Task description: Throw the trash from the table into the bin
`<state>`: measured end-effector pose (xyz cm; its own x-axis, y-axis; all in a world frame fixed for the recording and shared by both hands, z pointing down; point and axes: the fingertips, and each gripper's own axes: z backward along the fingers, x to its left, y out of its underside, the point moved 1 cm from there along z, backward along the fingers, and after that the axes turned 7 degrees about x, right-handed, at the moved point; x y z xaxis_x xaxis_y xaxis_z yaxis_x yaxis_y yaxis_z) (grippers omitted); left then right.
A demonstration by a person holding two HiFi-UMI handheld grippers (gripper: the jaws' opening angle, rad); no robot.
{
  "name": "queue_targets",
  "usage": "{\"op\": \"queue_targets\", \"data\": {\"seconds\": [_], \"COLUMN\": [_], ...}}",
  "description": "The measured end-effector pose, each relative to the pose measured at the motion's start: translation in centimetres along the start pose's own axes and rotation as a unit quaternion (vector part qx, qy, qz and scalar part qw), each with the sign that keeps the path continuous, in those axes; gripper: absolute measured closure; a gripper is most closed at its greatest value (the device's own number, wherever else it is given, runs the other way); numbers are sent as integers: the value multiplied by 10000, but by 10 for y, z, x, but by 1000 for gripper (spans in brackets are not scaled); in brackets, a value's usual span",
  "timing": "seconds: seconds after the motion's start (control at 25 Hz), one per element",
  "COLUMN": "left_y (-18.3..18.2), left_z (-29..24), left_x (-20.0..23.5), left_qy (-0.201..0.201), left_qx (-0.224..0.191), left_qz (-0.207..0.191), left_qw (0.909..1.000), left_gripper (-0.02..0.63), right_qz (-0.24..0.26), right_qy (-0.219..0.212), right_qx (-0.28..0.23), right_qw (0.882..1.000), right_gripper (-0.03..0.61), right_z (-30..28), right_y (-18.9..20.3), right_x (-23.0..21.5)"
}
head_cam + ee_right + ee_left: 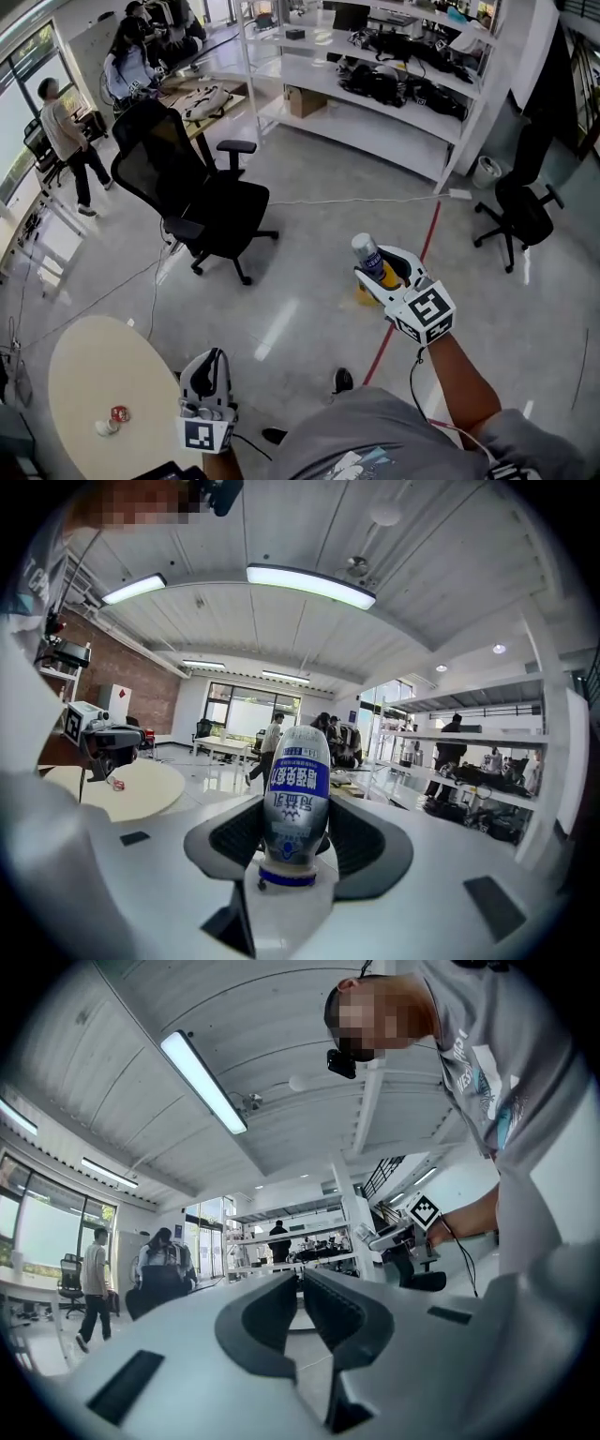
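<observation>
My right gripper (377, 264) (296, 810) is shut on a small silver bottle (366, 251) (298, 775) with a blue label, held out over the floor in the head view. The bottle stands upright between the pads in the right gripper view. My left gripper (210, 364) (301, 1283) hangs beside the round beige table (89, 370), its jaws together with nothing between them. Two small bits of trash lie on the table: a red one (119, 413) and a white one (105, 427). I cannot make out a bin for certain.
A black office chair (211, 202) stands ahead on the left, another (520, 214) at the right. White shelves (375, 89) with gear run along the back, a pale round container (486, 172) at their foot. A red line (427, 239) crosses the floor. People stand far left.
</observation>
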<state>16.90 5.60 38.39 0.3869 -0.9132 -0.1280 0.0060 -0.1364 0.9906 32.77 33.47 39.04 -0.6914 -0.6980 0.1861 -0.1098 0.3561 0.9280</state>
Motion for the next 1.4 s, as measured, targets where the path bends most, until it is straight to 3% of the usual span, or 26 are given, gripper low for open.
{"op": "queue_targets", "data": {"seconds": [0.2,0.44,0.8,1.04,1.2,1.4], "left_y": [5,5,5,10,19,18], "left_z": [-90,-167,-209,-222,-260,-307], "left_x": [-43,-96,-126,-120,-116,-109], "left_qy": [493,1139,1338,1260,1504,1513], "left_qx": [23,215,388,485,564,545], "left_qz": [64,-148,-249,-161,-556,-922], "left_qw": [9988,9931,9899,9907,9854,9827], "left_gripper": [548,548,548,548,548,548], "right_qz": [-356,-889,-1016,-1308,-1277,-1150], "right_qy": [435,915,1104,877,903,934], "right_qx": [287,533,1171,1461,1590,1396], "right_qw": [9980,9904,9817,9766,9748,9791], "right_gripper": [362,362,360,360,360,360], "right_z": [9,17,-17,-38,-46,-36], "right_y": [67,161,266,300,305,283], "right_x": [-97,-181,-263,-279,-287,-285]}}
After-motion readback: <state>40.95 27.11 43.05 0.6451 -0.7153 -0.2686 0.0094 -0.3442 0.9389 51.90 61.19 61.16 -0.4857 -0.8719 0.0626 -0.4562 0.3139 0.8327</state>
